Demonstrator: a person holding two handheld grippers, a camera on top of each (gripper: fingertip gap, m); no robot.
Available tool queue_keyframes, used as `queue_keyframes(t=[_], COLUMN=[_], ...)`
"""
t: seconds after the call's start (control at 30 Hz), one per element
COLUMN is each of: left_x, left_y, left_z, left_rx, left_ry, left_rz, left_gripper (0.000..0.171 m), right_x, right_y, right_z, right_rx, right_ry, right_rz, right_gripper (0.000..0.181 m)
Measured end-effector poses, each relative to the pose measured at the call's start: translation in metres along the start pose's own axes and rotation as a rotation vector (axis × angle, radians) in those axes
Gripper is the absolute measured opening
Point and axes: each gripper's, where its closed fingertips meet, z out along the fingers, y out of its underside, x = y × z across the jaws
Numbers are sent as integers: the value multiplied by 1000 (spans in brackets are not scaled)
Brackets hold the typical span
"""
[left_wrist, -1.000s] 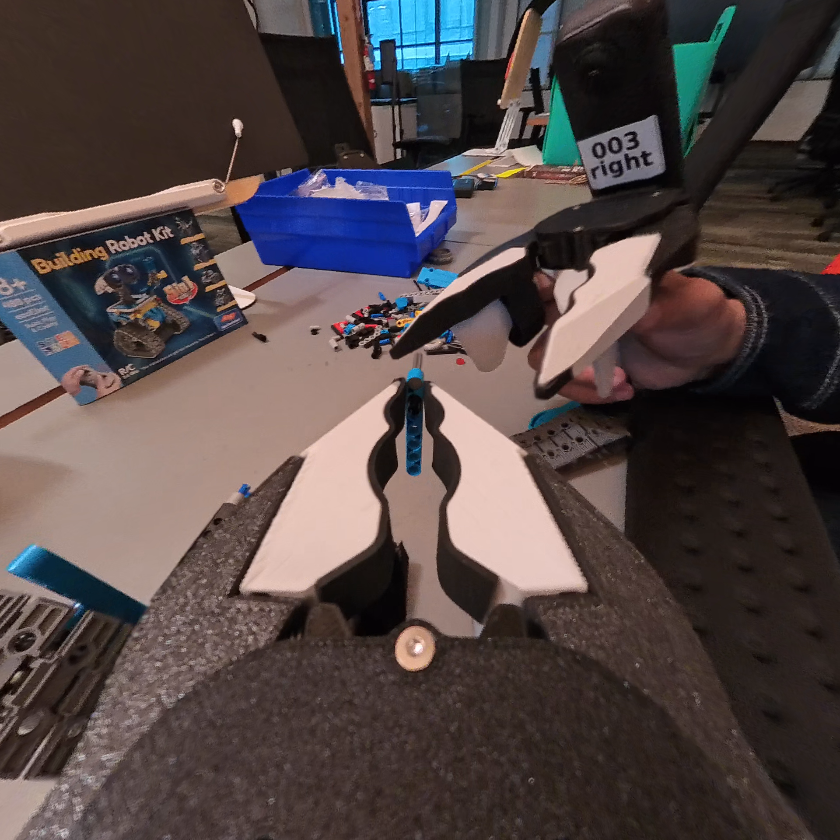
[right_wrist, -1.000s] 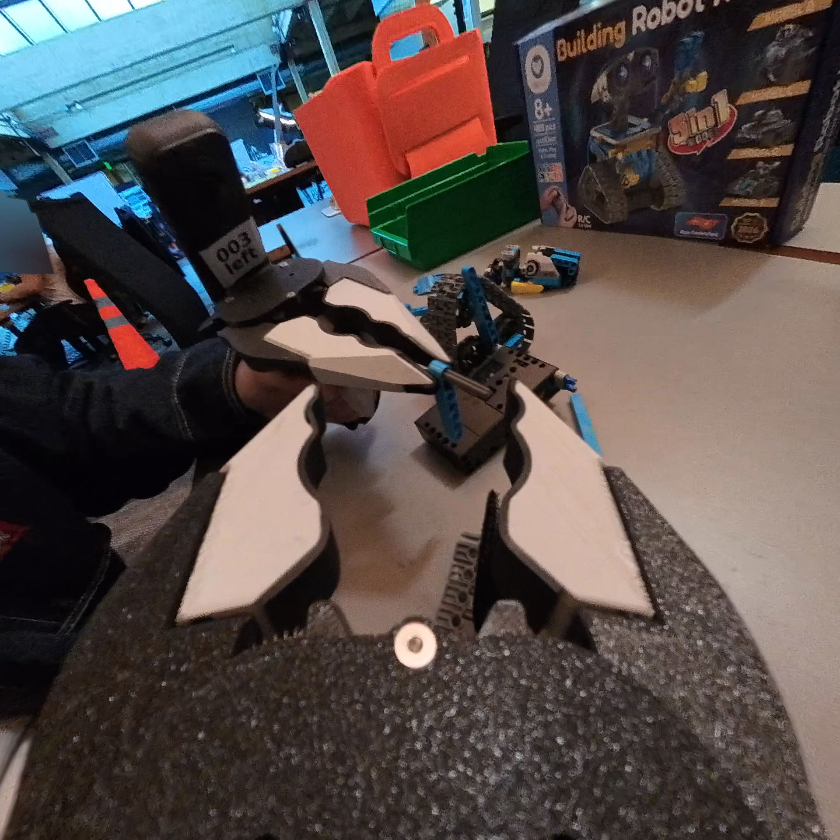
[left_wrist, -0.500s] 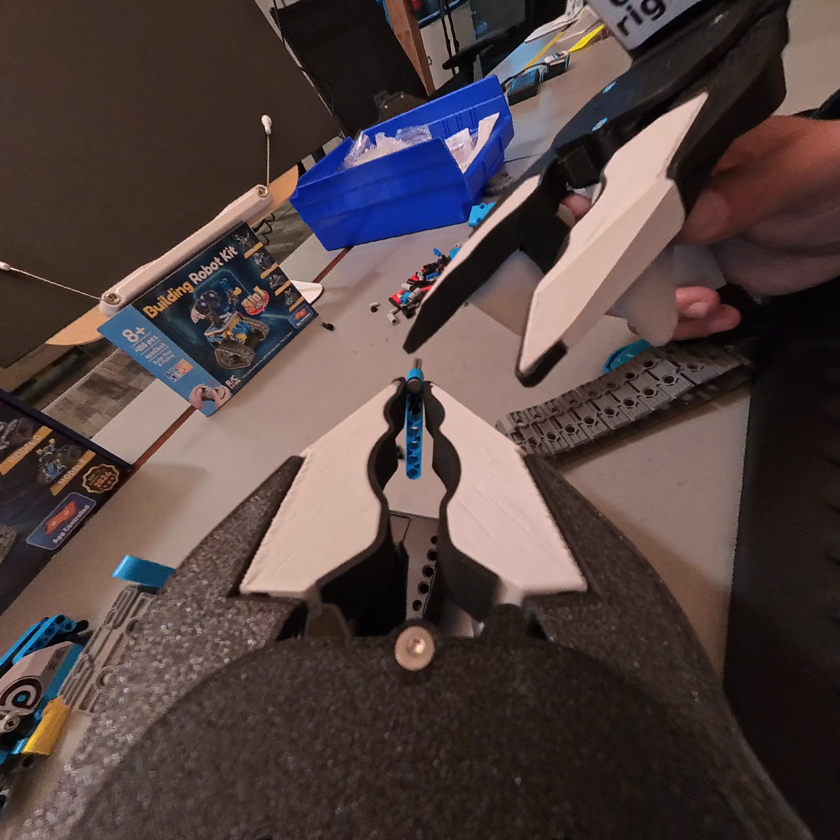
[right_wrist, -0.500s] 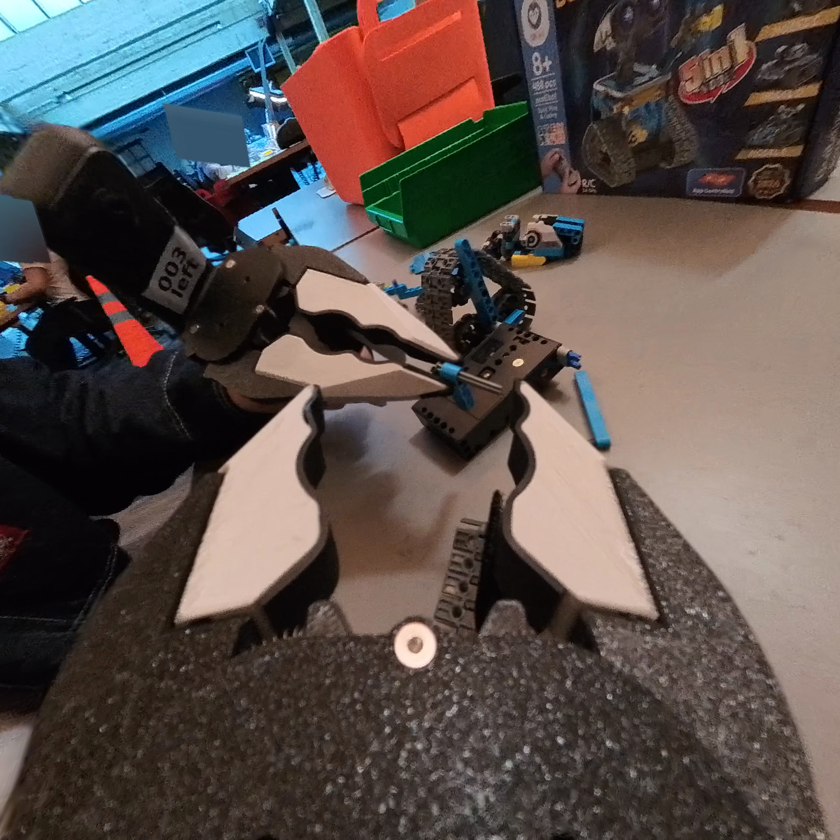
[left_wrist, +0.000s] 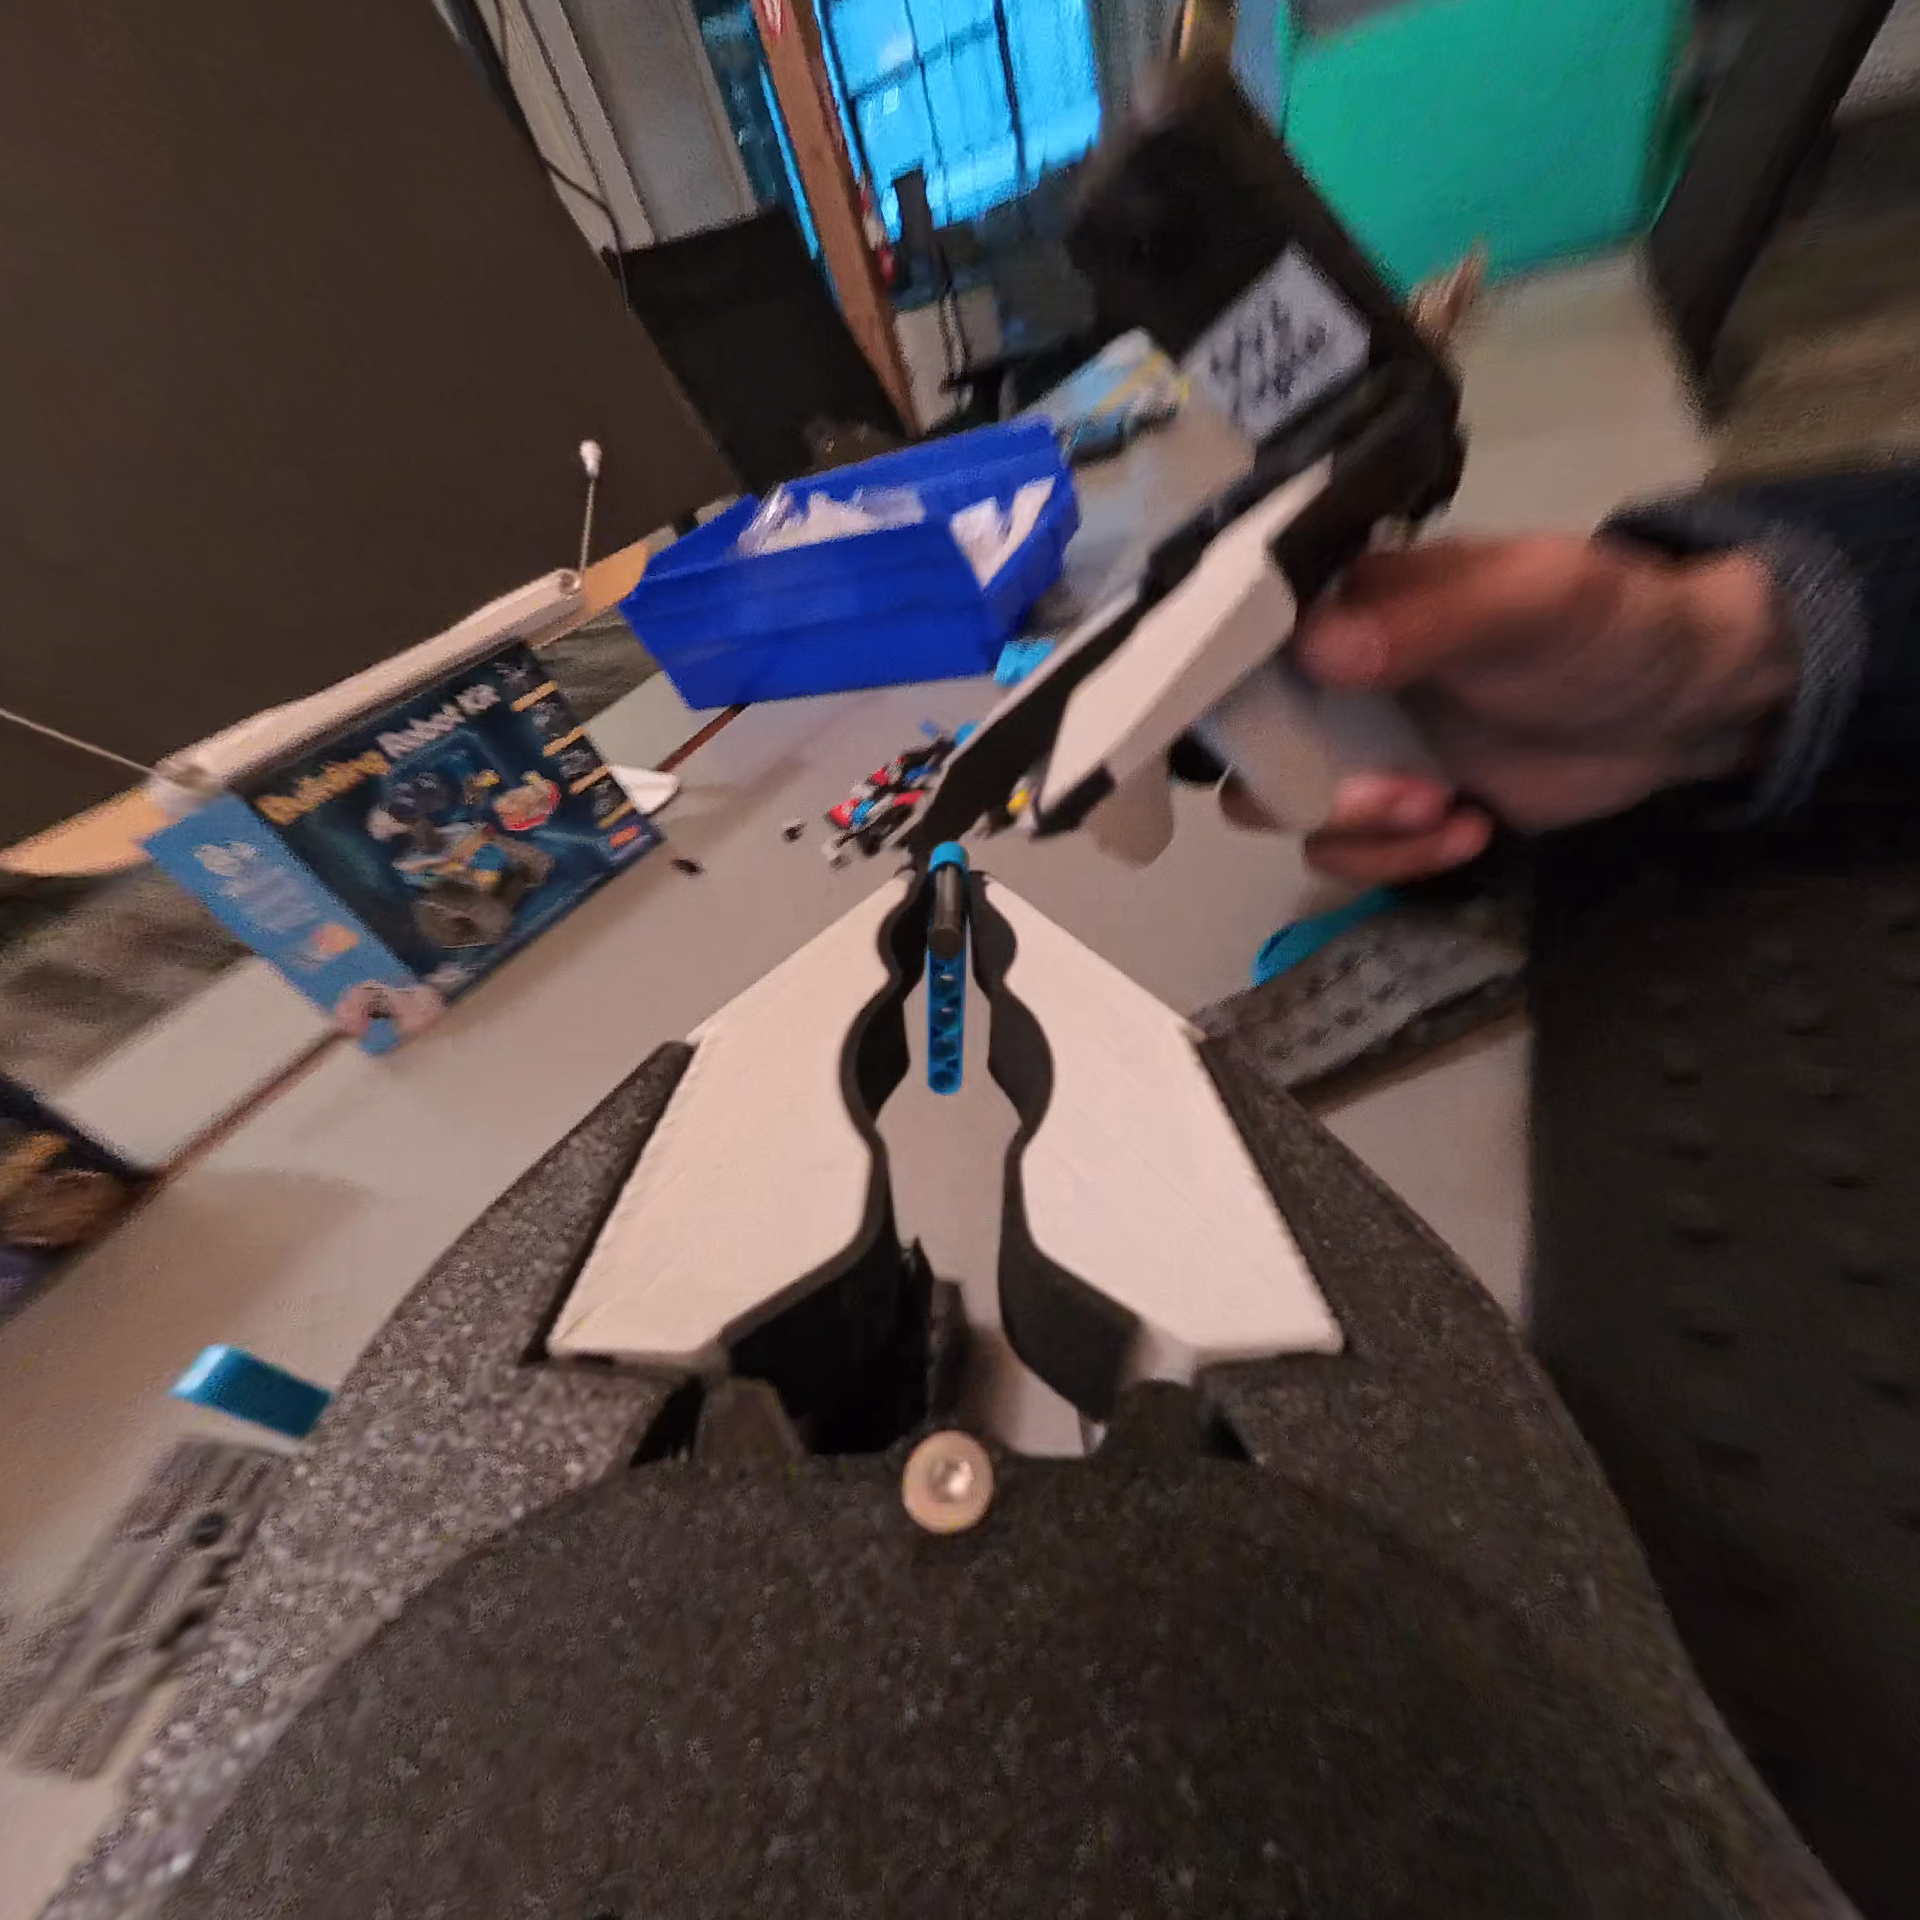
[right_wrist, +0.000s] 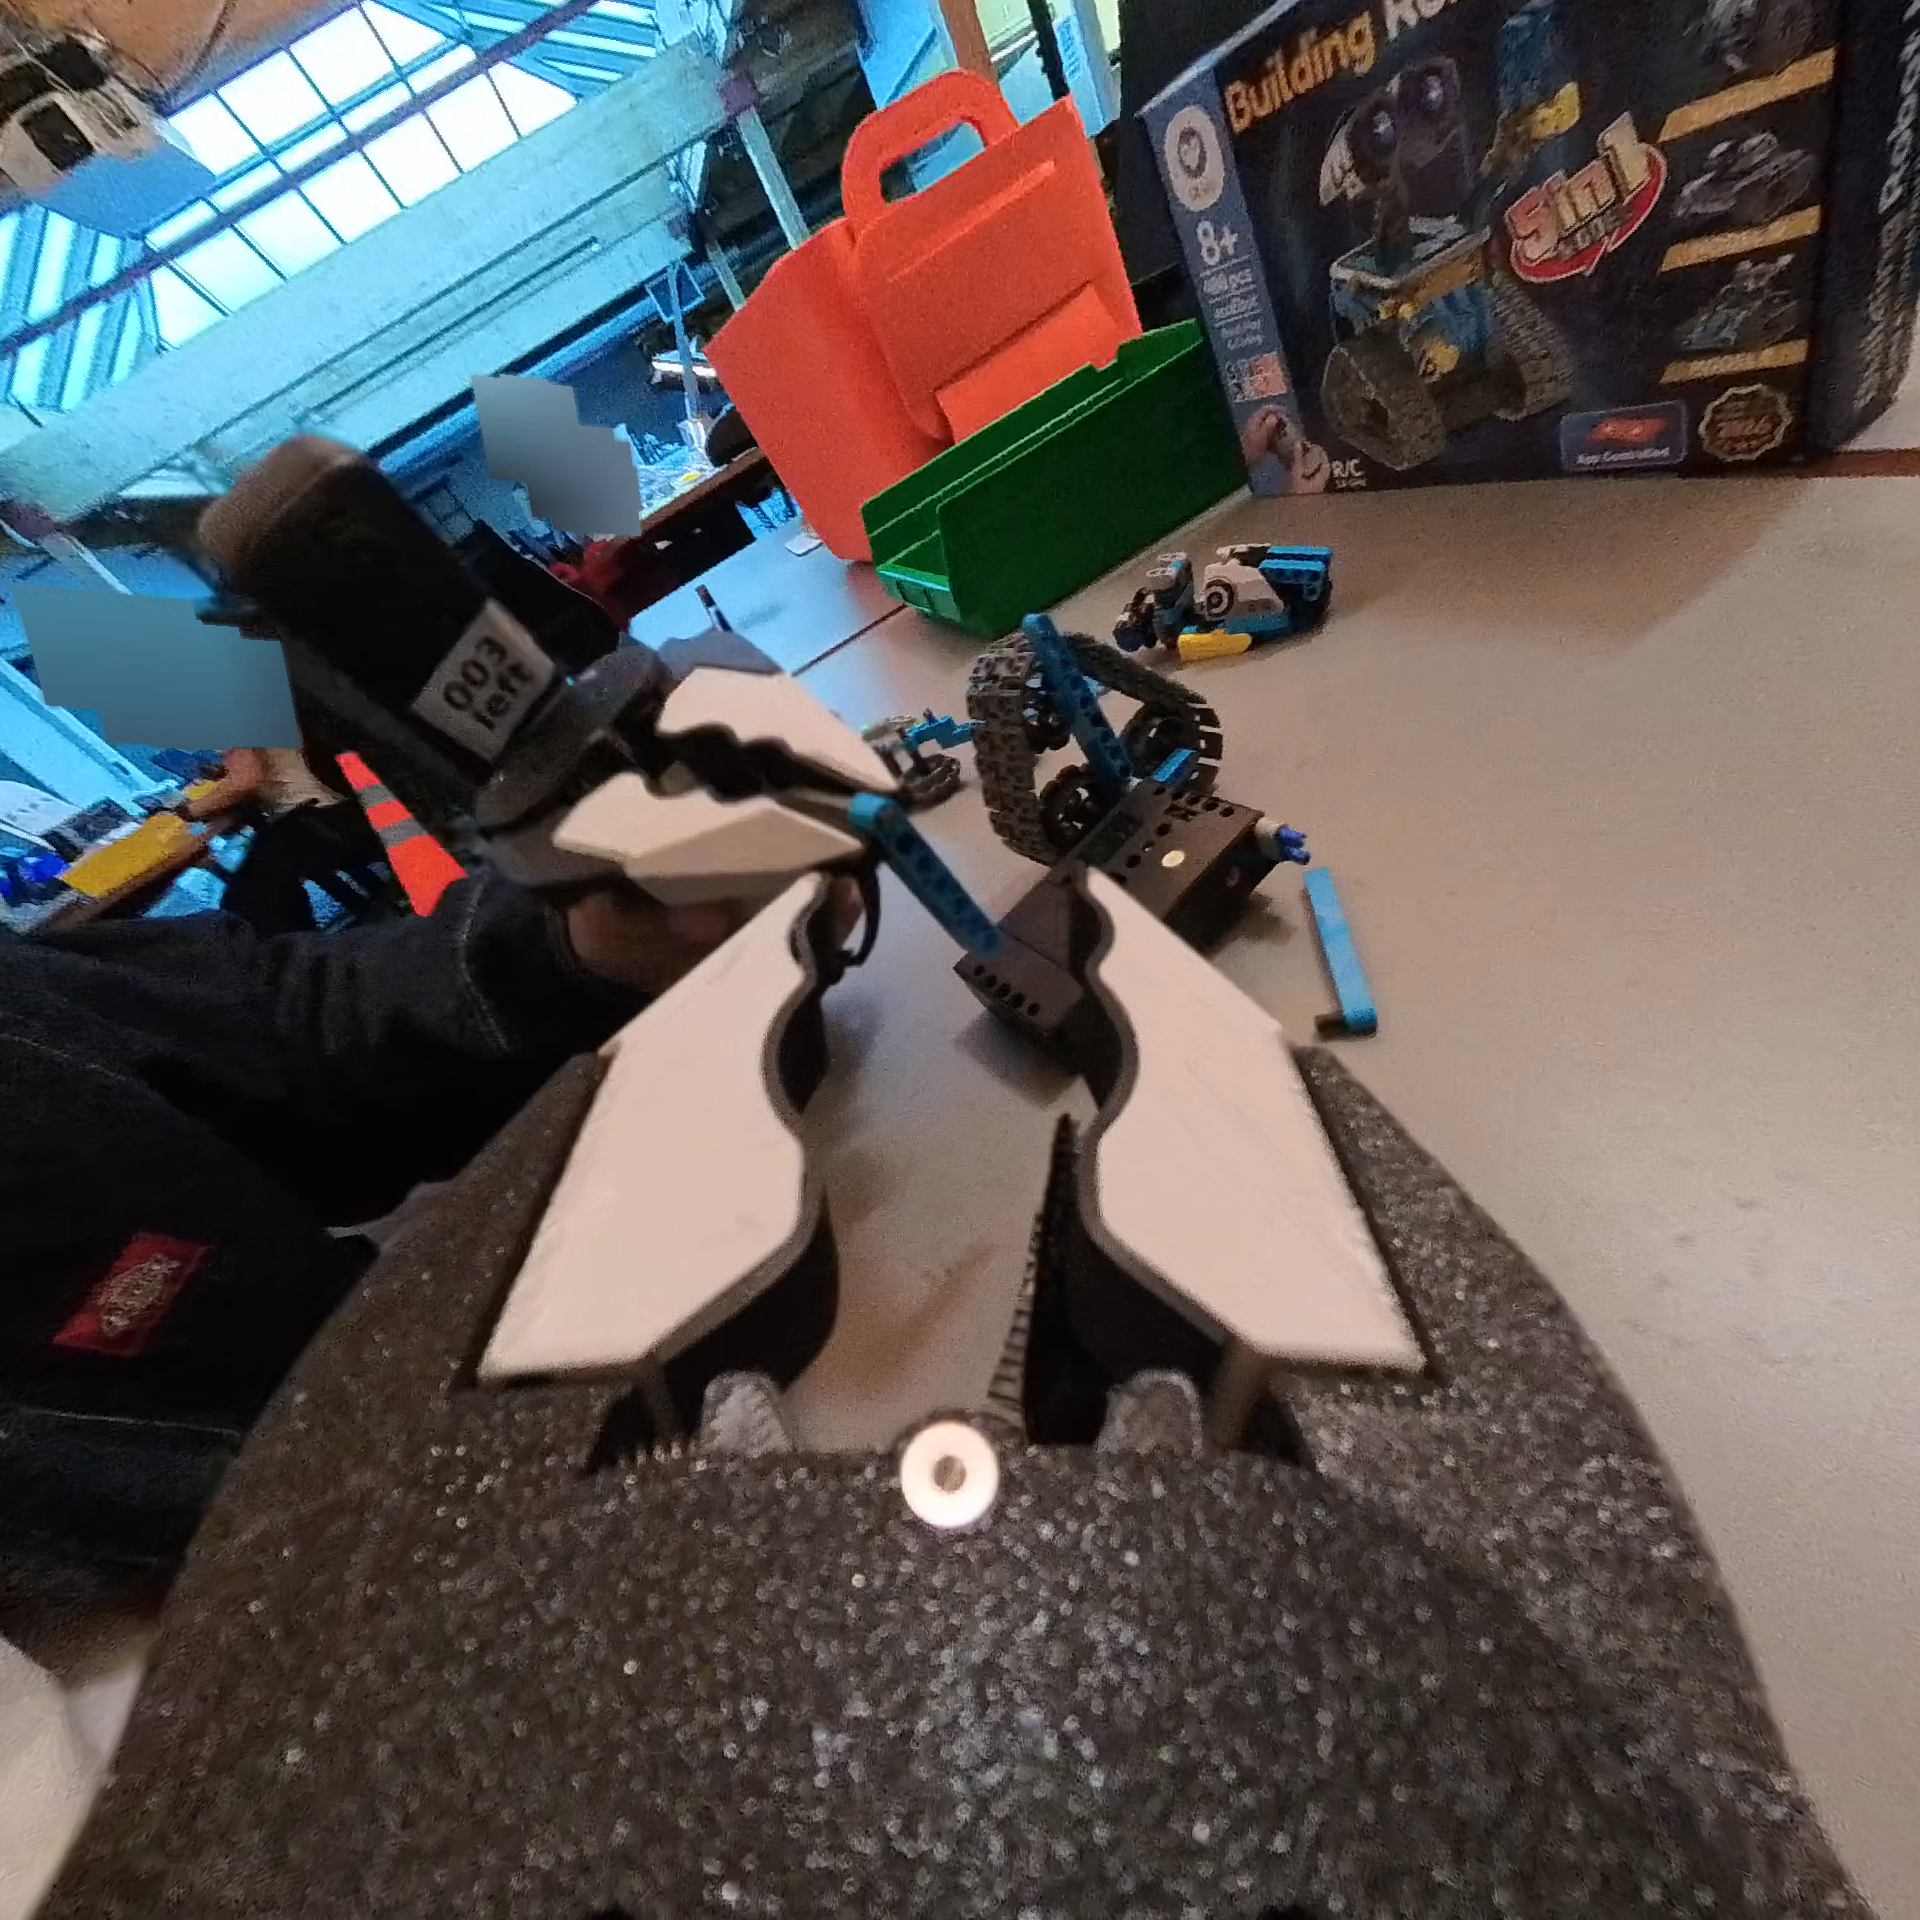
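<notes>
My left gripper (left_wrist: 945, 883) is shut on a thin blue beam (left_wrist: 943, 1023) with a dark pin (left_wrist: 943, 920) at its top end. In the right wrist view the left gripper (right_wrist: 868, 816) holds the beam (right_wrist: 925, 883) slanting down above the table. My right gripper (right_wrist: 956, 883) is open and empty, its tips on either side of the beam's lower end. In the left wrist view it (left_wrist: 987, 821) hovers just beyond the beam's top, held by a hand. A black block with a grey track loop (right_wrist: 1143, 842) sits just behind.
A loose blue beam (right_wrist: 1340, 966) lies right of the black block. Behind are a small robot piece (right_wrist: 1226, 603), a green bin (right_wrist: 1039, 520), an orange case (right_wrist: 935, 312) and a kit box (right_wrist: 1558, 260). Ahead of the left gripper are a blue bin (left_wrist: 862, 603), small parts (left_wrist: 883, 800) and a track strip (left_wrist: 1382, 987).
My right gripper's fingers have narrowed and moved in around the beam. My left gripper has turned, so the beam now slants and its pin no longer sticks out forward.
</notes>
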Motion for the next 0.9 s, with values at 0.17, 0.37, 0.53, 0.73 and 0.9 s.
queue_keyframes(t=[0.17,0.37,0.53,0.73,0.9], left_x=[-11,-4,-6,-6,-10], left_y=[-16,-16,-13,-12,-7], left_z=[-3,9,8,9,8], left_rx=[135,119,109,94,69], left_ry=[96,110,92,78,50], left_rz=[-372,-442,-428,-390,-375], left_gripper=[6,8,16,8,4], right_x=[-5,9,21,22,28], right_y=[10,8,10,14,11], right_z=[17,21,14,15,10], right_rx=[-75,-90,-88,-110,-84], right_ry=[209,396,417,421,417], right_rz=[-319,-343,-263,-278,-230], right_gripper=[49,8,8,8,9])
